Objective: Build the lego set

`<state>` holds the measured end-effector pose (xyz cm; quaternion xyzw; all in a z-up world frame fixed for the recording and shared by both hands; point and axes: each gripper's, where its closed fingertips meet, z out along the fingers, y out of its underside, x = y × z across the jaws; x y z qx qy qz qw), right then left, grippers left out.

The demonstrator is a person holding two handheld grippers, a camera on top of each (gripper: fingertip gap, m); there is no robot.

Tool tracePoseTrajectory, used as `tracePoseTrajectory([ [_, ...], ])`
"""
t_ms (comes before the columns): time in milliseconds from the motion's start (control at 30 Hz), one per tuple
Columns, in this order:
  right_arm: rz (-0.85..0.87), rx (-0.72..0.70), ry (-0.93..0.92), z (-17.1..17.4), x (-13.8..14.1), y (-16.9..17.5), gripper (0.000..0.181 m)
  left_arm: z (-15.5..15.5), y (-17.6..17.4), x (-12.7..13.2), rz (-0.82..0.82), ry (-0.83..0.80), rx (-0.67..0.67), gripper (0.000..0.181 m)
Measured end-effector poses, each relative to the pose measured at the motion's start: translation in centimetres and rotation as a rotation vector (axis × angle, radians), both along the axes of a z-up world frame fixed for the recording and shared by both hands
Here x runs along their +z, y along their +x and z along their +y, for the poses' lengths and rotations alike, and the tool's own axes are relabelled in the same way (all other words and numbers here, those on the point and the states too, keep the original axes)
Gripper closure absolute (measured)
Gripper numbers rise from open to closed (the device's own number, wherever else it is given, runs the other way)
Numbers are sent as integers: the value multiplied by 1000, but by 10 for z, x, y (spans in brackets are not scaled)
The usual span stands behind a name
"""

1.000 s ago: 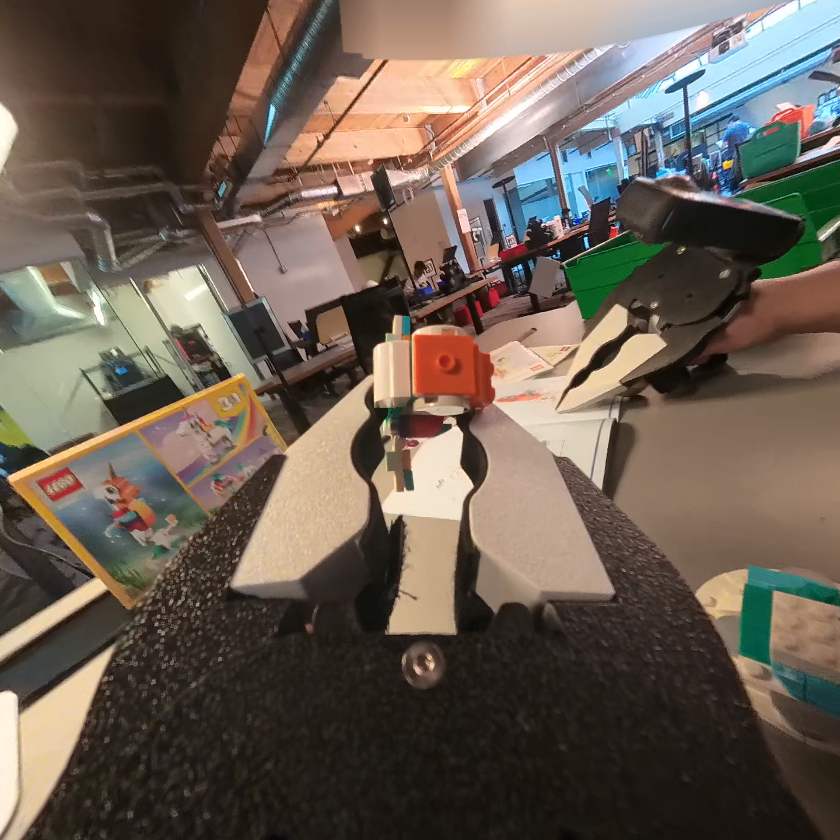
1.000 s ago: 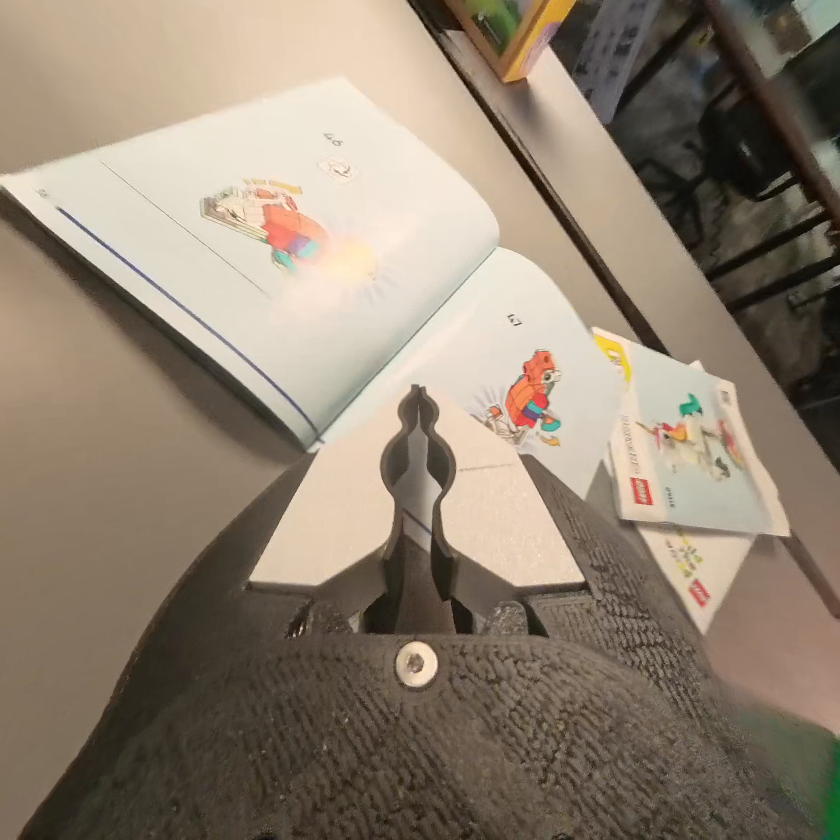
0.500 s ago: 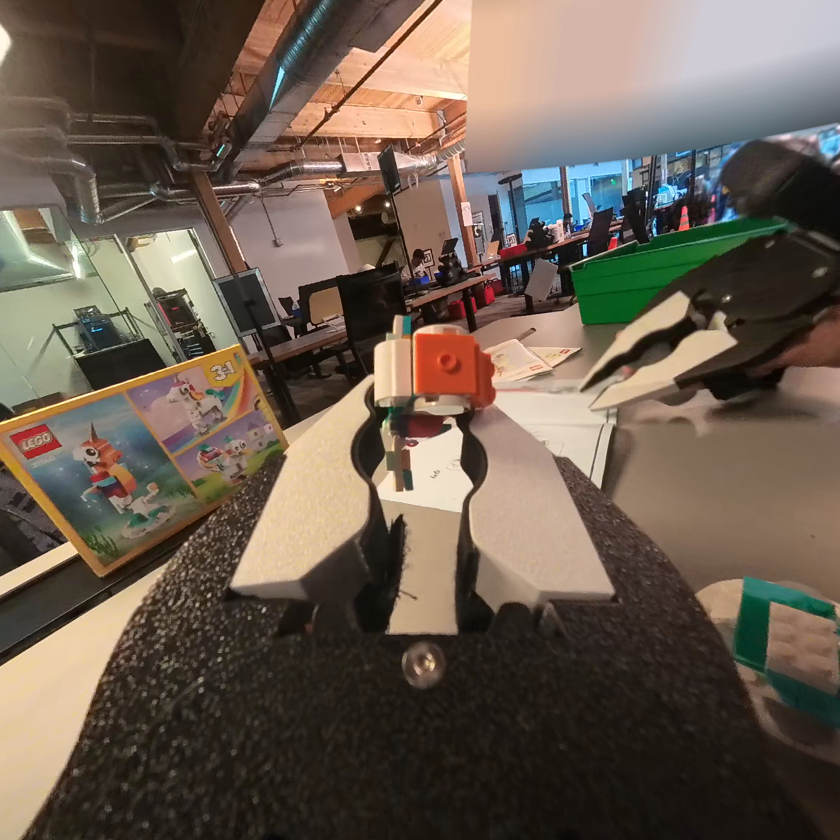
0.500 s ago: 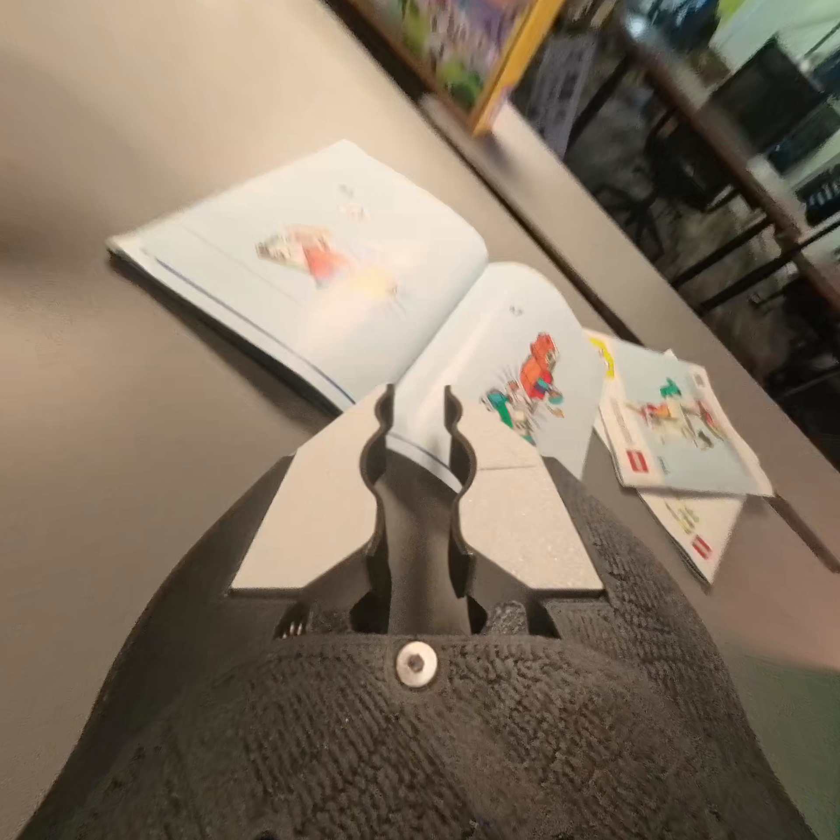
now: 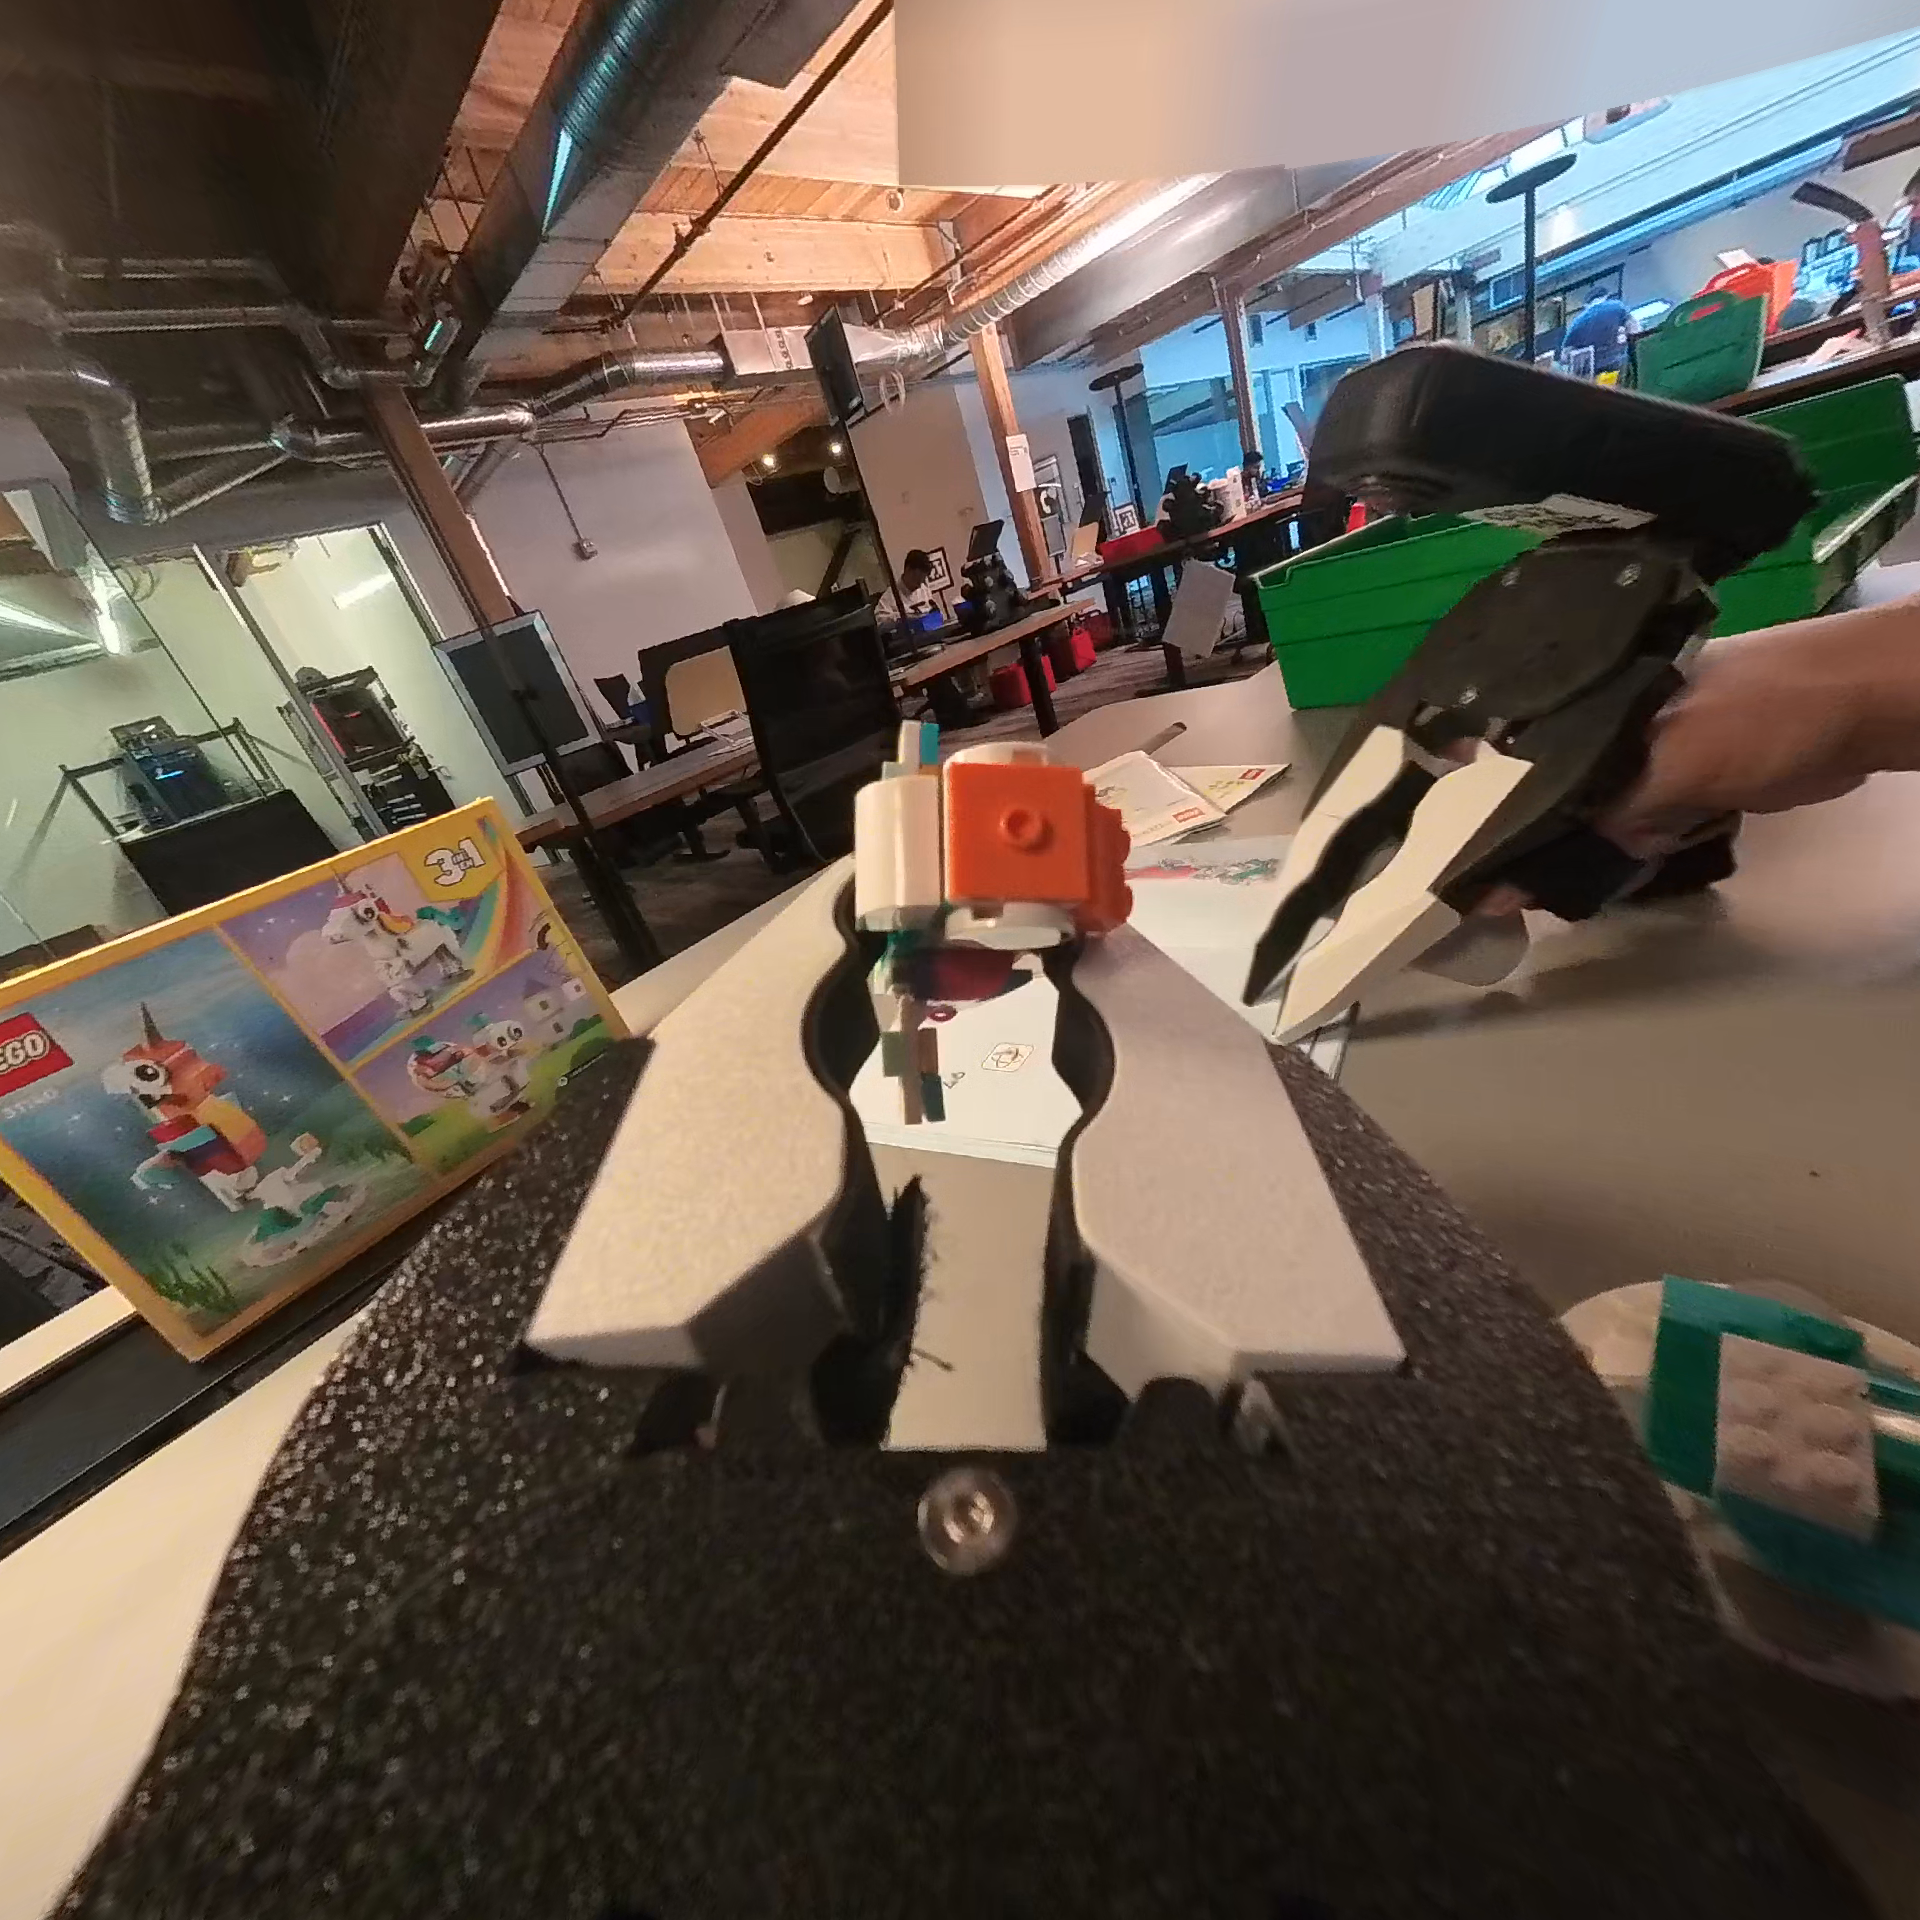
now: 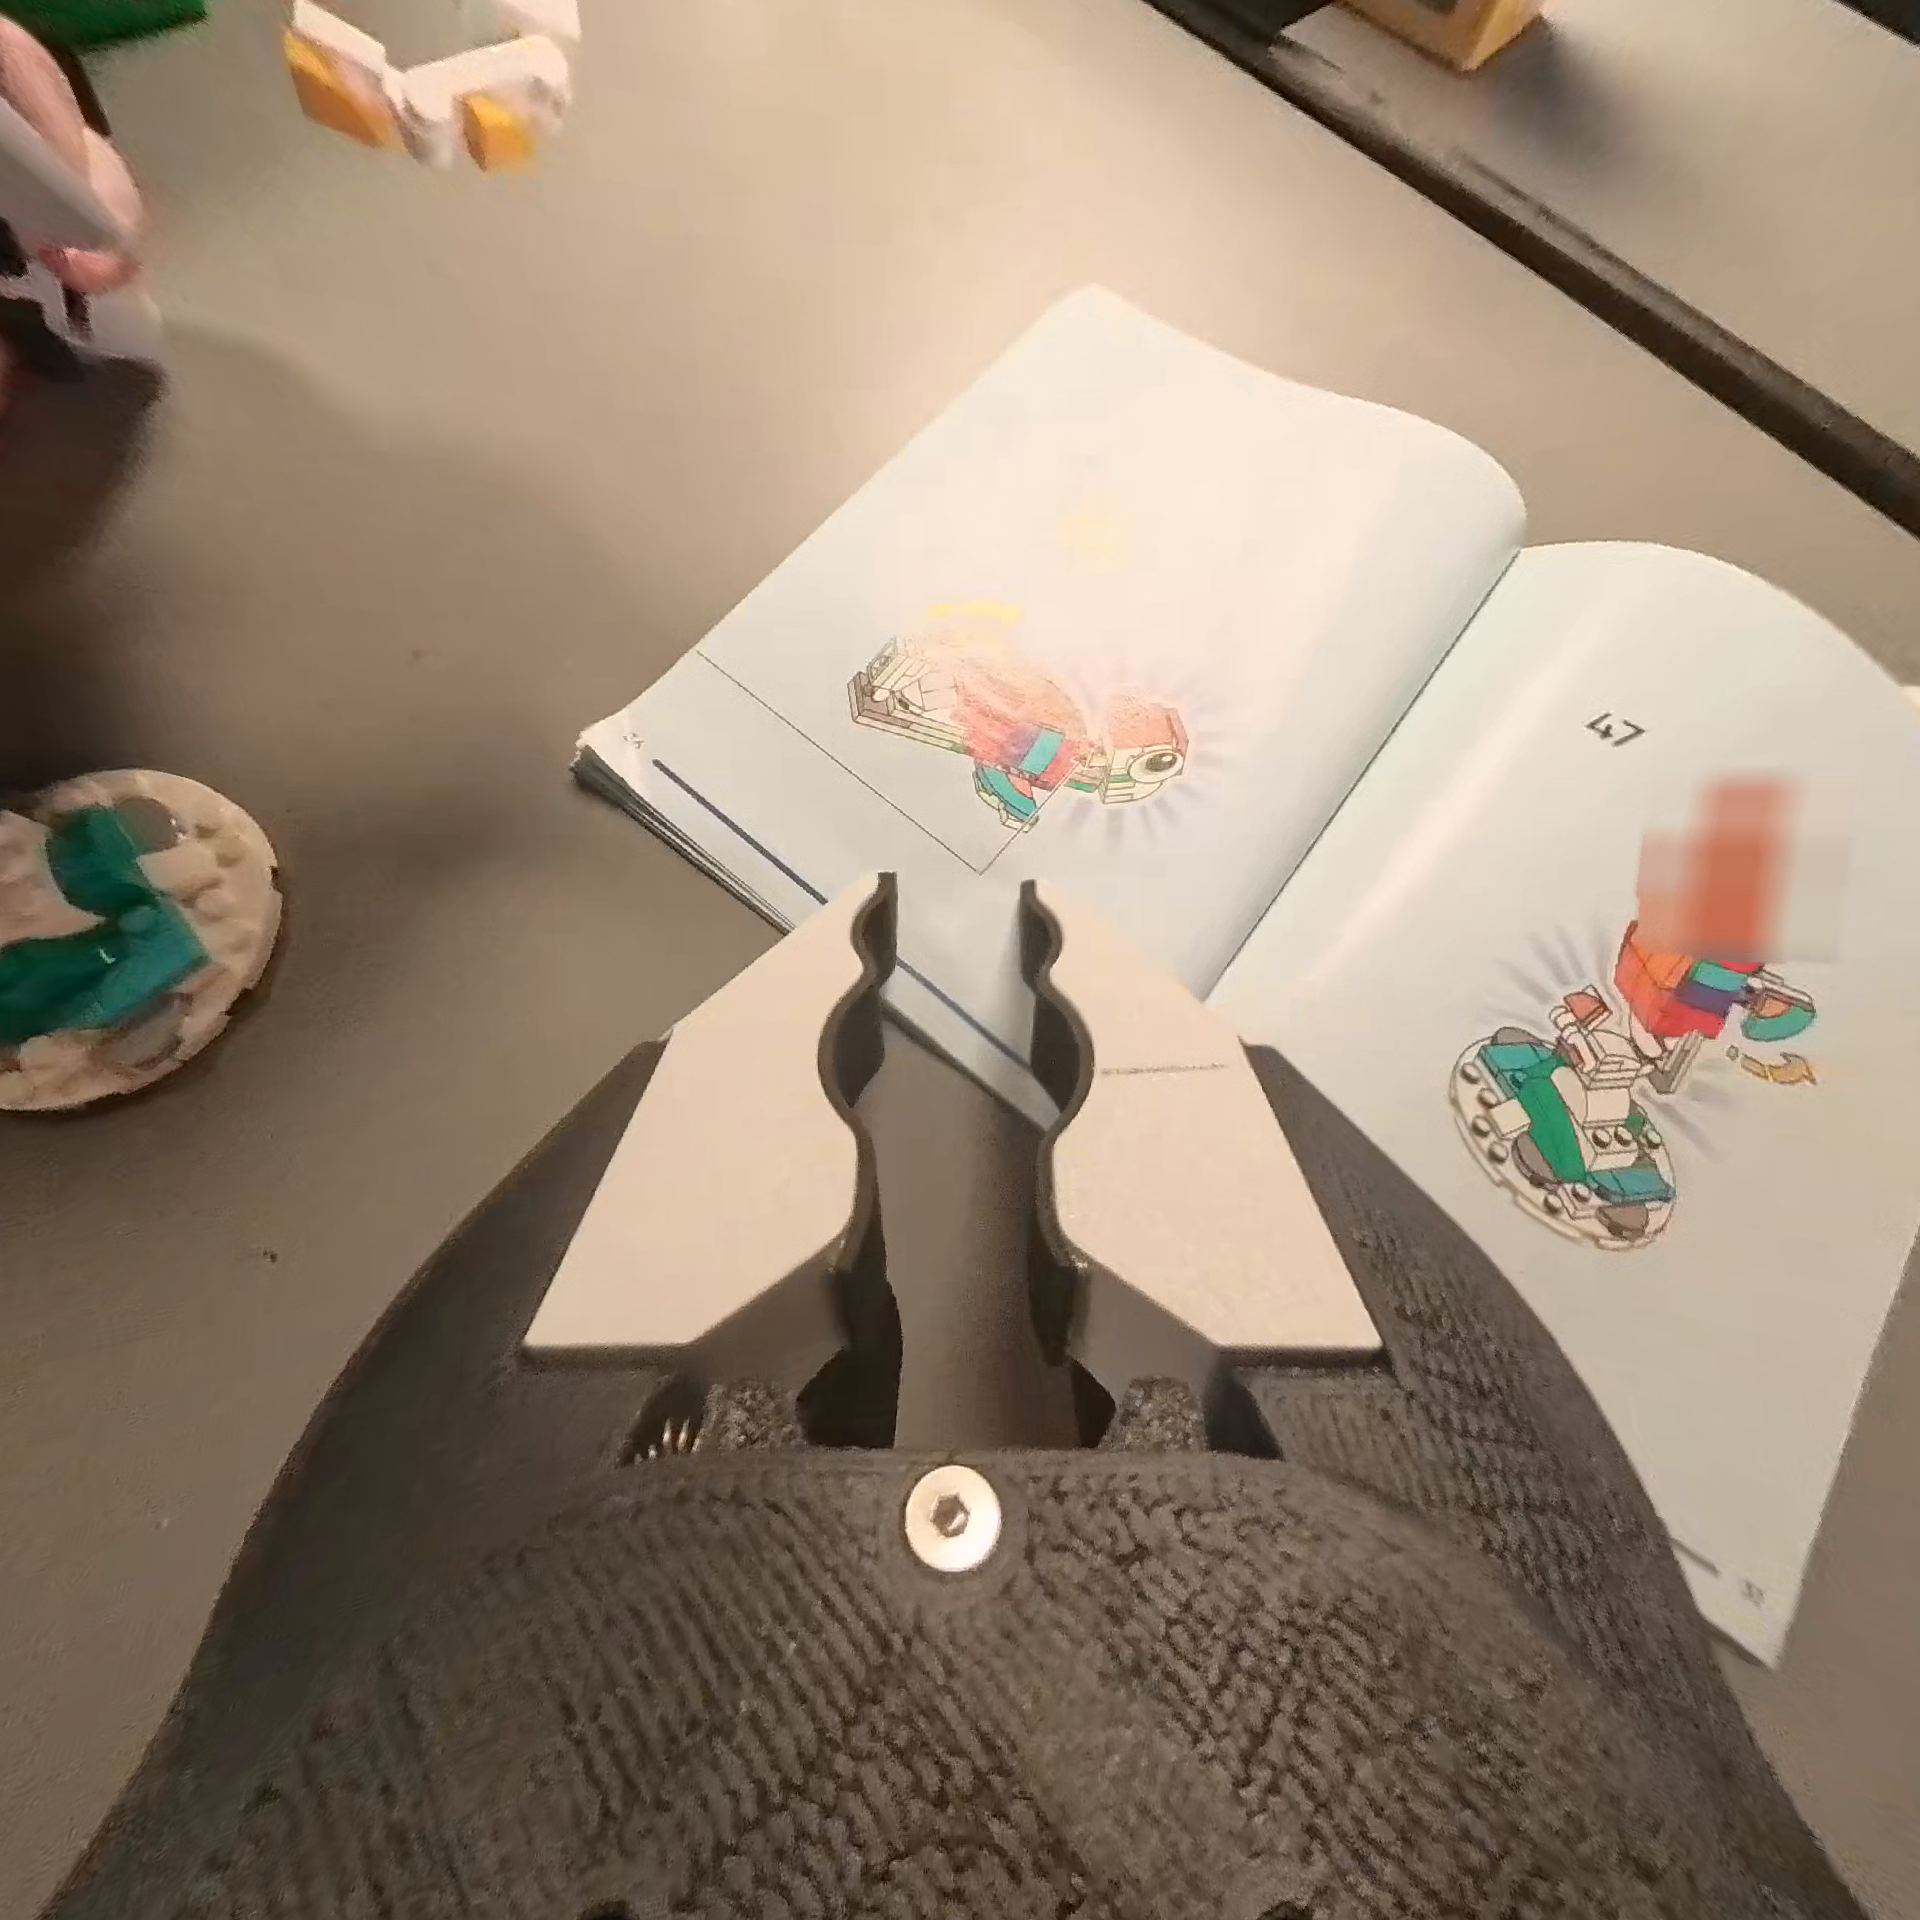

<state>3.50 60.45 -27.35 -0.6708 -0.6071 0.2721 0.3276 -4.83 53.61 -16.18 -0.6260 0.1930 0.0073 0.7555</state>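
Observation:
My left gripper (image 5: 971,930) is shut on an orange-and-white brick assembly (image 5: 1023,847) and holds it up above the grey table (image 5: 1621,1122). A round light-grey base with teal bricks (image 5: 1787,1455) lies on the table at the lower right; it also shows in the right wrist view (image 6: 114,935) at the left. My right gripper (image 6: 956,891) is open and empty, hovering over the near edge of the open instruction booklet (image 6: 1143,582). It also shows in the left wrist view (image 5: 1382,894), held by a hand, to the right of the assembly.
The set's yellow-edged box (image 5: 291,1060) stands at the left table edge. Green bins (image 5: 1382,613) stand at the back right, with two smaller booklets (image 5: 1195,800) before them. A blurred white-and-yellow brick piece (image 6: 436,94) shows at the top; whether it is held I cannot tell.
My right gripper has gone from shut to open and swung left over the booklet, bringing the round base into view. My left gripper still holds the assembly, little moved.

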Motion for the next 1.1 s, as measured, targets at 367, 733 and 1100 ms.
tracePoseTrajectory([
  [367, -10, -114, -3, -22, 0, 13, 167, 0, -2, 1, -21, 0, 0, 154],
  [733, -23, -33, -52, -74, 0, 28, 169, -1, -3, 1, -20, 1, 3, 154],
  [1100, 86, -57, 170, 7, 22, 74, 181, 0, -2, 0, -22, -3, -4, 154],
])
